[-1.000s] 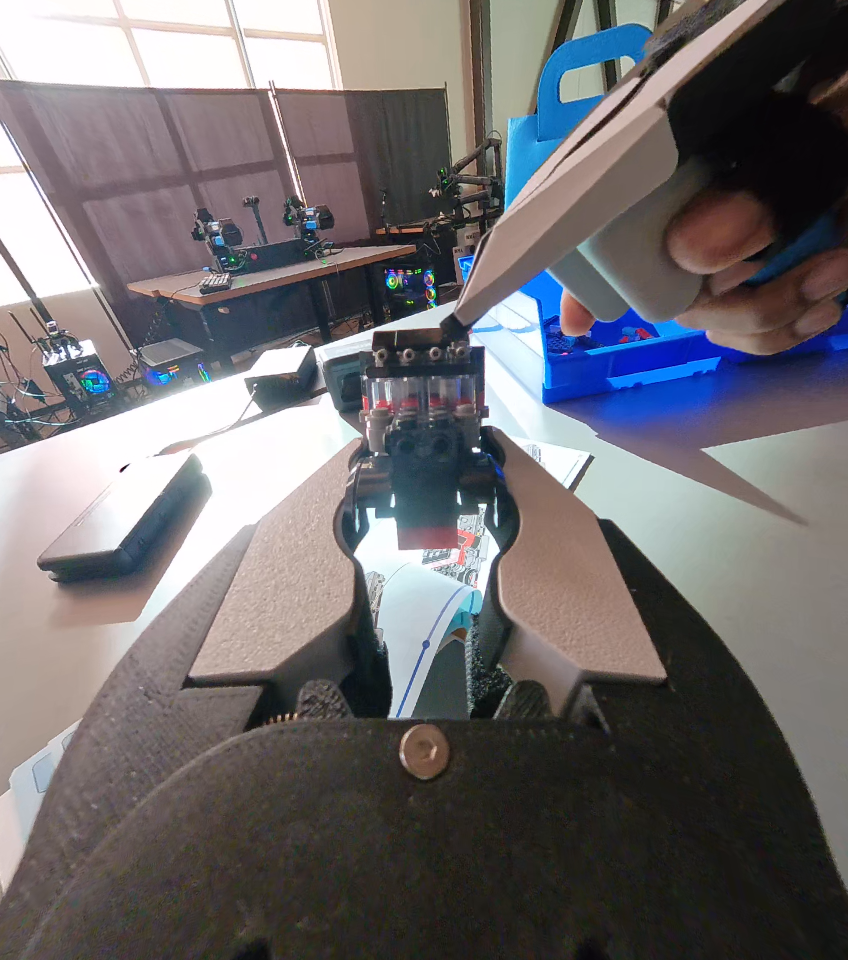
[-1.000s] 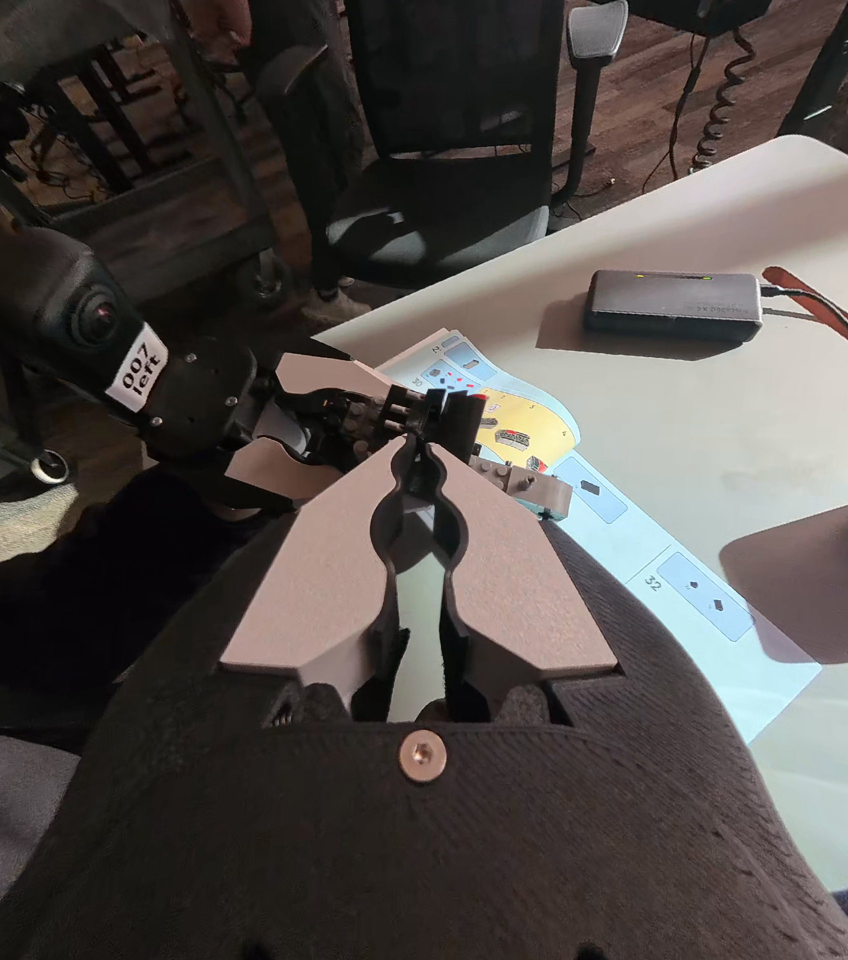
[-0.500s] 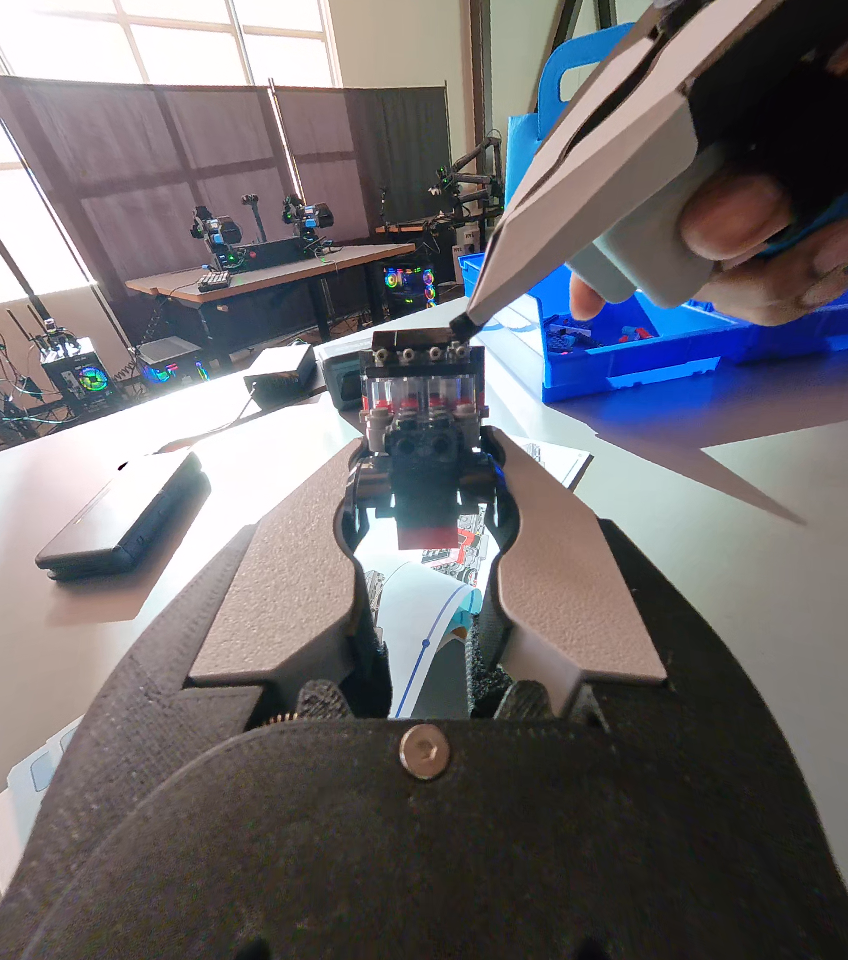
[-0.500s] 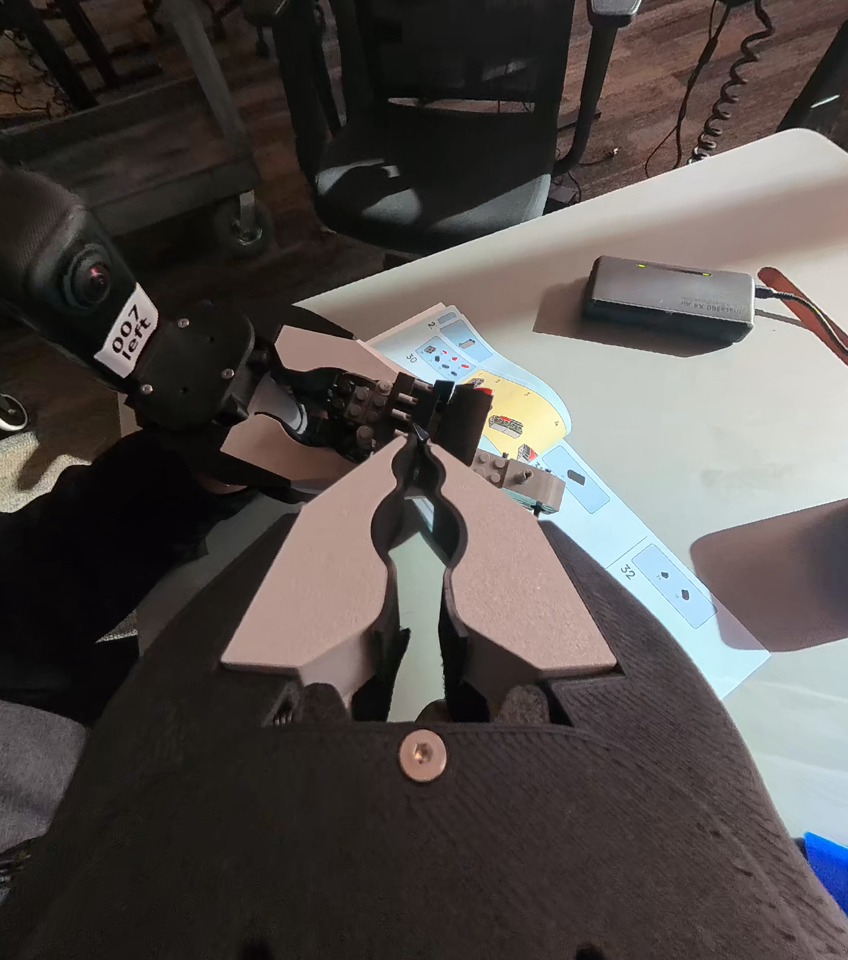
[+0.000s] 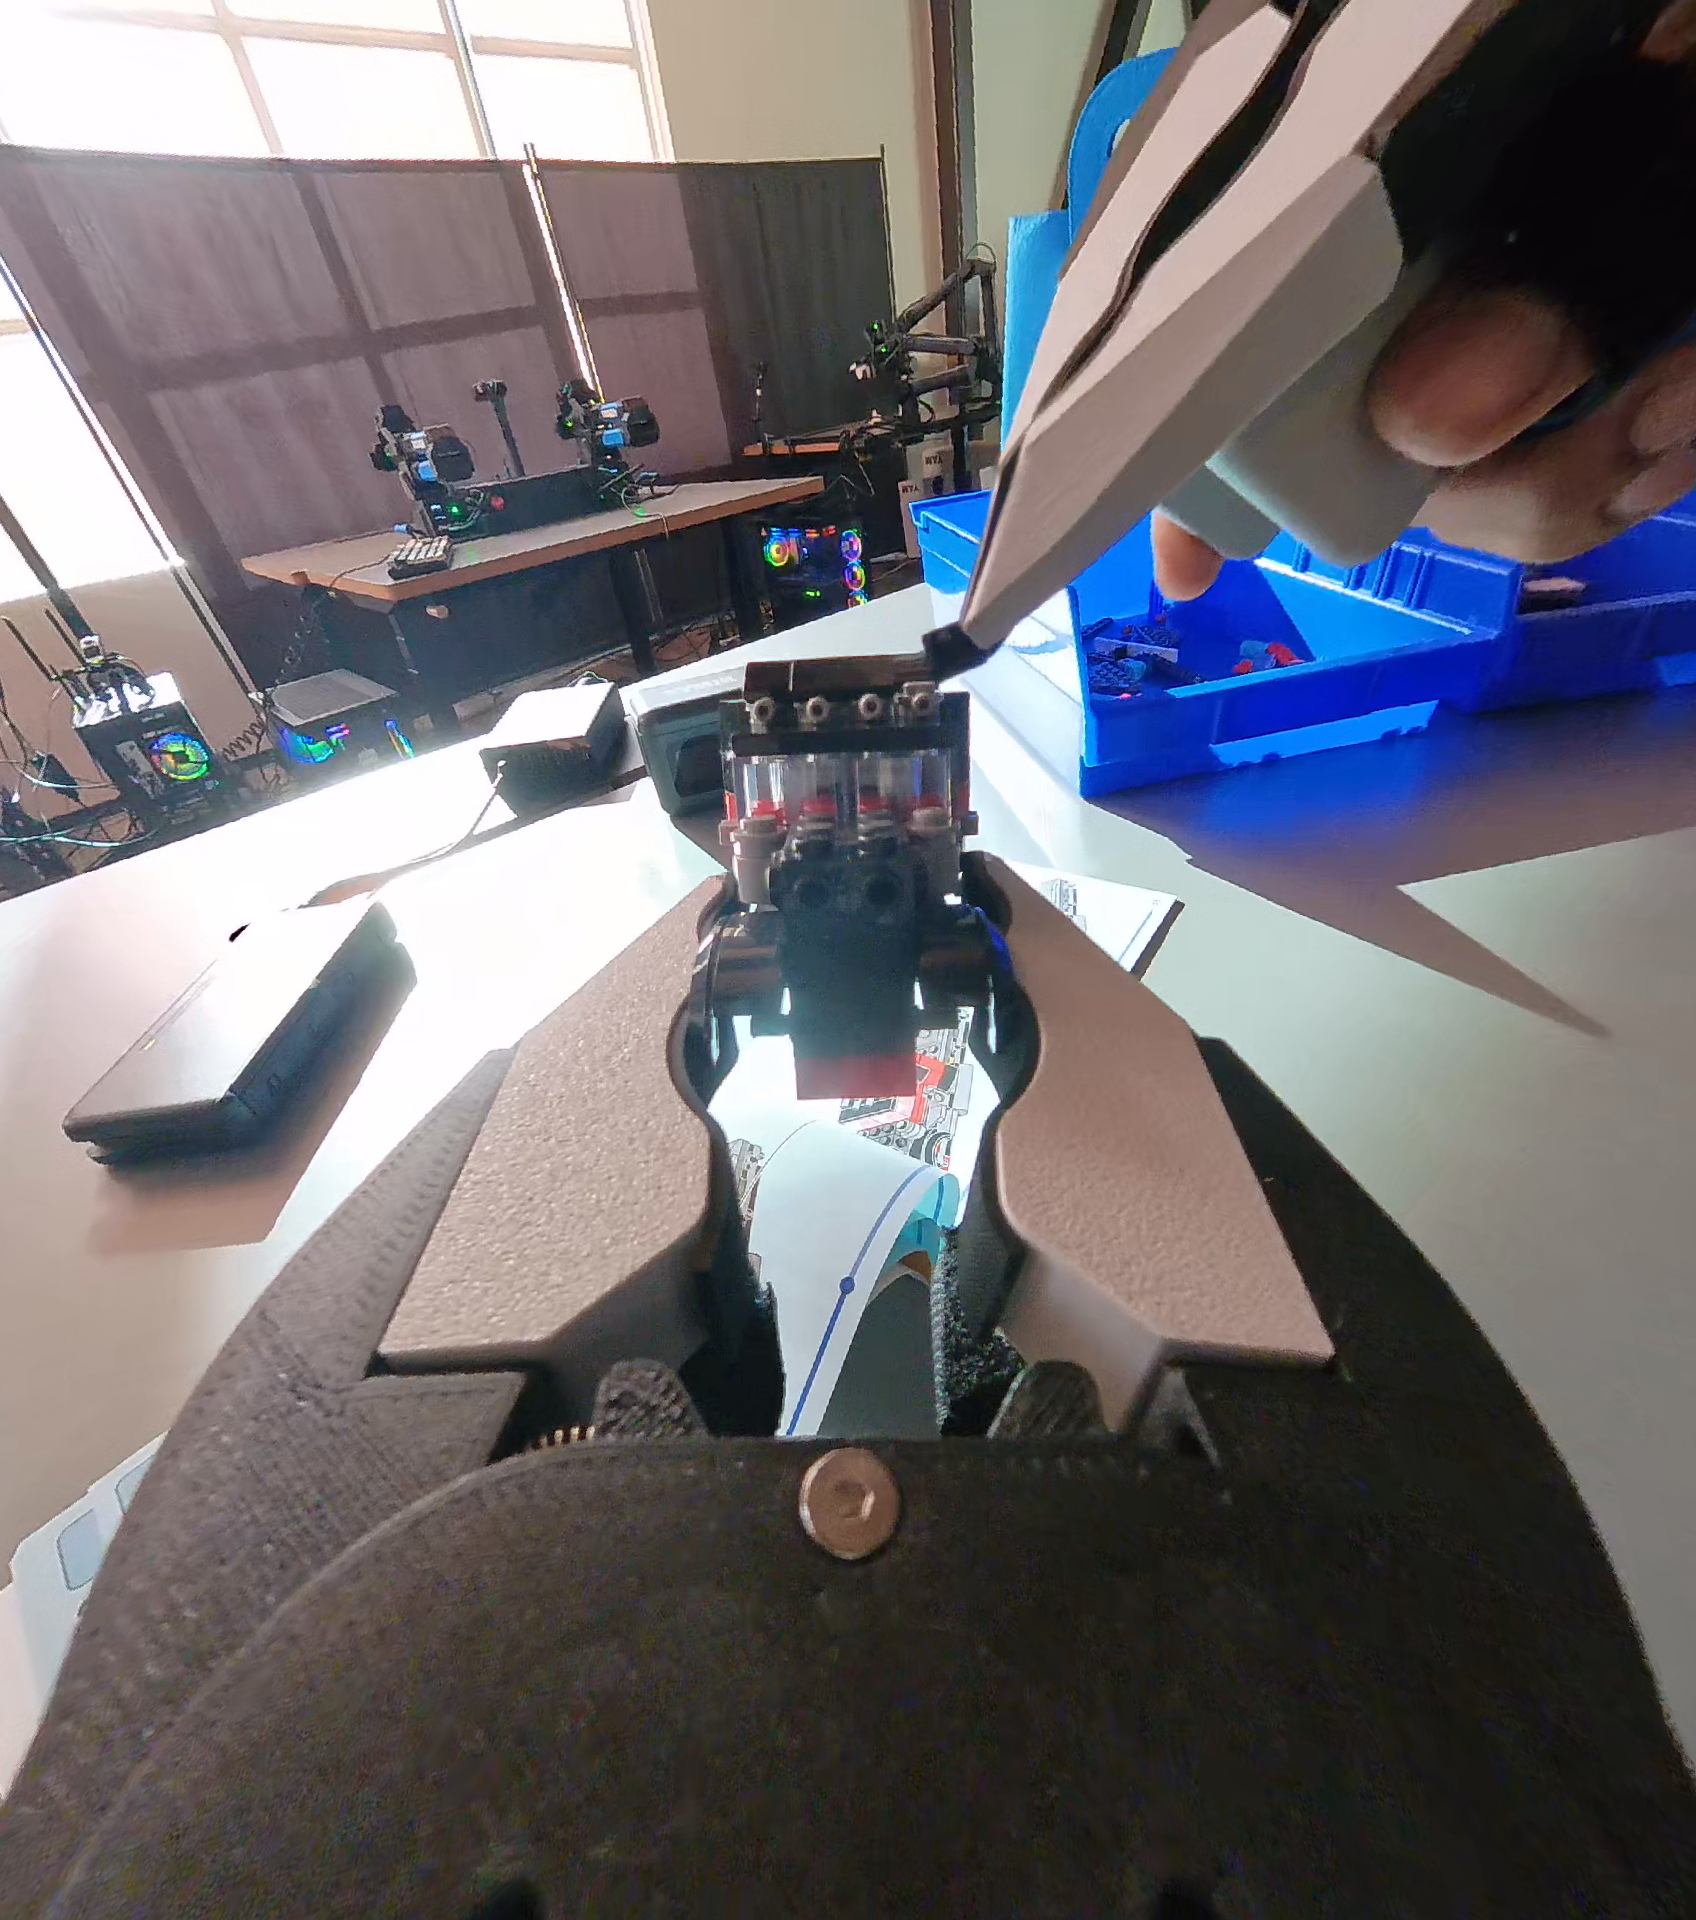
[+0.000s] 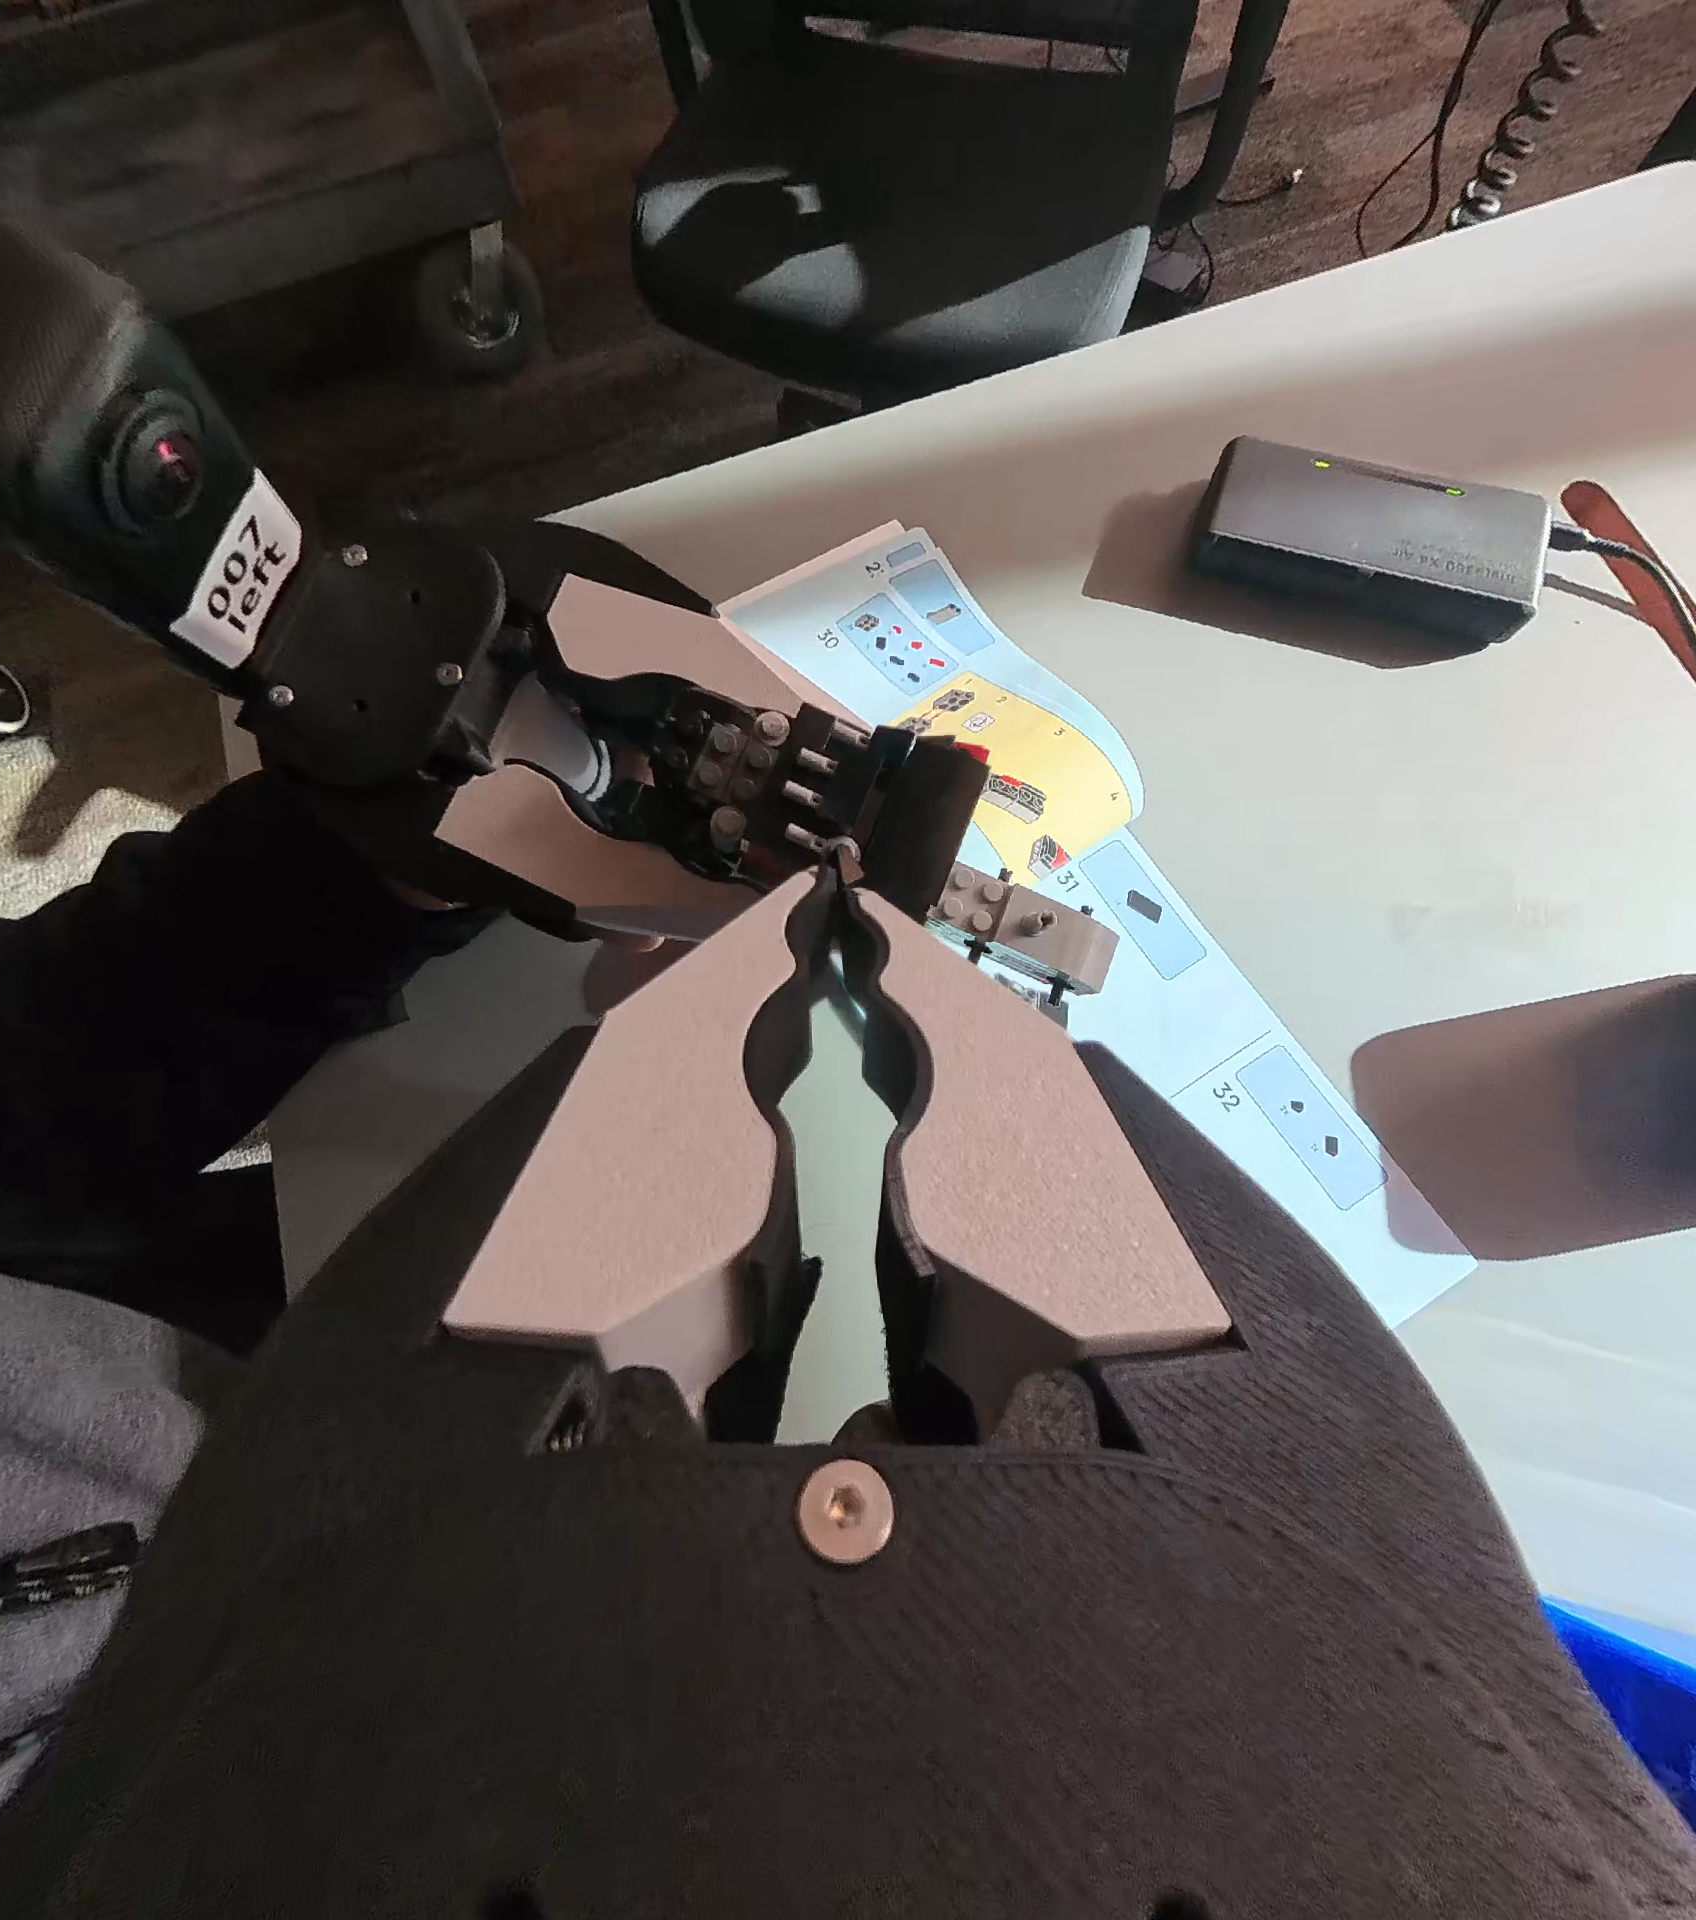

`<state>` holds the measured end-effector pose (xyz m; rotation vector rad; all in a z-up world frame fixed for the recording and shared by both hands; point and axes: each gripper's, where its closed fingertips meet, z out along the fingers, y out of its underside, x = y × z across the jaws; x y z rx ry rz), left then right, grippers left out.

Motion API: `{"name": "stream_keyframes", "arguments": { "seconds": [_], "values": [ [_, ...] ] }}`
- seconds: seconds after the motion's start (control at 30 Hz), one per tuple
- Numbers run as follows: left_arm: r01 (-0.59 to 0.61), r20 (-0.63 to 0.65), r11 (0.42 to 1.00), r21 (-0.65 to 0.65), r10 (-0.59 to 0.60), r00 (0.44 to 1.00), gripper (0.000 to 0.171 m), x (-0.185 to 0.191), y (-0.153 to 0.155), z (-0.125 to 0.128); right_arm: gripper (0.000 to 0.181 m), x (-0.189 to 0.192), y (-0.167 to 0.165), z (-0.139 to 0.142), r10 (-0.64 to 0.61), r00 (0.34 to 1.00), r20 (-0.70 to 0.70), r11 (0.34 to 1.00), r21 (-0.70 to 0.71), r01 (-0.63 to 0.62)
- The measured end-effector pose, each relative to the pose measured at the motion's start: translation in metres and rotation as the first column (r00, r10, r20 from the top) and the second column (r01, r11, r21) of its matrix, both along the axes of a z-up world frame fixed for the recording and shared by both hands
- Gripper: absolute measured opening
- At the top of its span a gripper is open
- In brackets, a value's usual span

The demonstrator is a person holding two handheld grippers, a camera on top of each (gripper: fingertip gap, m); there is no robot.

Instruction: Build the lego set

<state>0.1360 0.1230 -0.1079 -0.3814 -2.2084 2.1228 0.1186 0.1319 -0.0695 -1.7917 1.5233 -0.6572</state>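
Note:
My left gripper [image 5: 846, 920] is shut on a black and grey lego model [image 5: 844, 790] with clear and red parts, held up above the table. My right gripper [image 5: 958, 644] comes down from the upper right, its jaws closed on a small black piece [image 5: 952, 652] that touches the model's top right corner. In the right wrist view, the right gripper [image 6: 828, 873] meets the model [image 6: 771, 769], which sticks out of the left gripper [image 6: 615, 790]. A grey lego sub-assembly [image 6: 1026, 925] lies on the open instruction booklet [image 6: 1041, 748].
A blue parts bin [image 5: 1343, 696] with loose pieces stands at the right. A flat black device [image 5: 241, 1029] lies on the white table to the left, also in the right wrist view [image 6: 1374, 540] with a cable. An office chair [image 6: 906, 208] stands beyond the table edge. The grippers' ends are close to 5 cm from one another.
My right gripper has tilted steeper and its tip has shifted slightly right along the model's top edge. The left gripper and the model have stayed still.

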Motion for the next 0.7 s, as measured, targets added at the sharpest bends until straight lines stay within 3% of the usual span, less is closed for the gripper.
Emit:
{"name": "stream_keyframes", "arguments": {
  "seconds": [0.7],
  "values": [
    [0.008, -0.001, 0.999, 0.039, -0.008, 1.000, 0.043, -0.0030, -0.0033, -0.0063, 0.001, 0.0070, -0.0074, -0.0062, -0.027, 0.999, -0.029, 0.993, -0.113, 0.023]
  ]
}}
